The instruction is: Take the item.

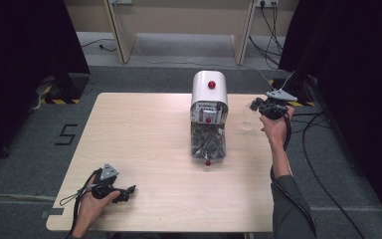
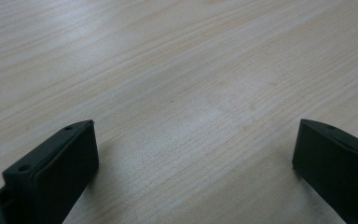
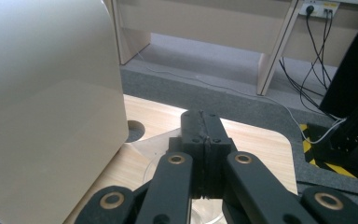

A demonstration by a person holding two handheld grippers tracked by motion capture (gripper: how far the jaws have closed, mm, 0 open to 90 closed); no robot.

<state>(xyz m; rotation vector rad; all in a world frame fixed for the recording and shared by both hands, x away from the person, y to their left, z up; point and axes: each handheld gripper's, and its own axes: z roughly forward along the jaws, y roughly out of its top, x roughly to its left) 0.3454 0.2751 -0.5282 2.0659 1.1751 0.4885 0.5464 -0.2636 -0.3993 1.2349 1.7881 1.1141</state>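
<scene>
We hold a clear plastic cup [image 1: 247,119] by its rim in the right gripper [image 1: 254,105], whose jaws are pressed together on the thin wall. The cup is just beside the white dispenser [image 1: 209,89], on its right side, near the far right corner of the table [image 1: 144,144]. For the step in hand, we judge that we should bring the cup slowly under the front of the dispenser and keep it upright, because the thin wall can bend or slip. The left gripper [image 1: 129,189] rests near the front left edge with its jaws wide apart and nothing between them. The dispenser has a smooth rounded top with a red knob [image 1: 211,84] and a clear lower part full of dark pieces. The table is pale wood with fine grain.
</scene>
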